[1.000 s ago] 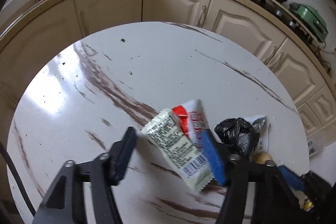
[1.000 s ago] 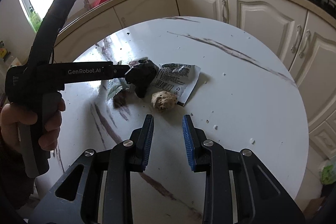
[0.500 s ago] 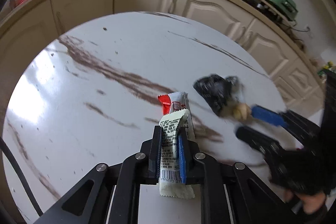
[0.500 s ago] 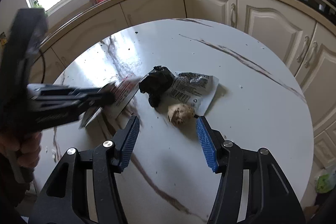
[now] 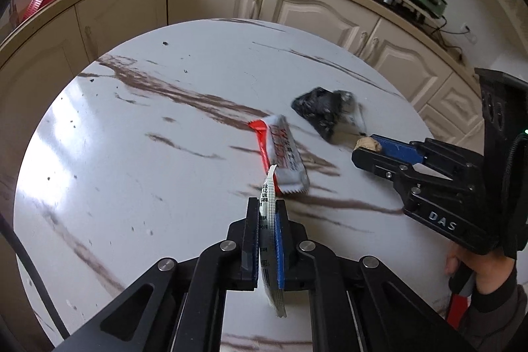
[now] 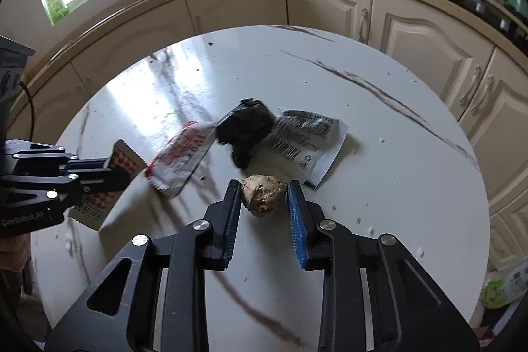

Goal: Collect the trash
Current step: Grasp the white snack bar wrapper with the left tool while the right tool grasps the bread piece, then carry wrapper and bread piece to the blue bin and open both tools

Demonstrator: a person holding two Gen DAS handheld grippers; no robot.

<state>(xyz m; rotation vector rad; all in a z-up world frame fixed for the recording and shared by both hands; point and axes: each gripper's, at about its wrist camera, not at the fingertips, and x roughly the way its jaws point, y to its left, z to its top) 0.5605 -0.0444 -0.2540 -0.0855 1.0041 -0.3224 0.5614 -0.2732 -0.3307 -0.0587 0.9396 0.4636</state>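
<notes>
Cream kitchen cabinets curve behind the round white surface (image 6: pixel 412 187), marbled with brown streaks, where the trash lies. Farthest left, my left hand-held gripper (image 5: pixel 266 207) is clamped tight on a thin printed wrapper (image 5: pixel 268 197) — its pads press the packet edge-on, so it stands upright between them with its crimped lower end hanging below the fingers. Just beyond its tip a red-and-white wrapper (image 5: pixel 280 150) lies flat on the surface. Next to the right sits a crumpled black bag (image 6: pixel 246 127), resting partly on a grey-and-white printed packet (image 6: pixel 307 141) whose barcode faces up. In front of those, a beige lump (image 6: pixel 262 193), wrinkled and rough, sits on the surface between the fingers of my right hand-held gripper (image 6: pixel 262 203). Those jaws are closing around it; the left pad looks just at its side, while a narrow gap shows at the blue pad (image 6: pixel 298 220) on the right — I cannot tell that it is gripped.
</notes>
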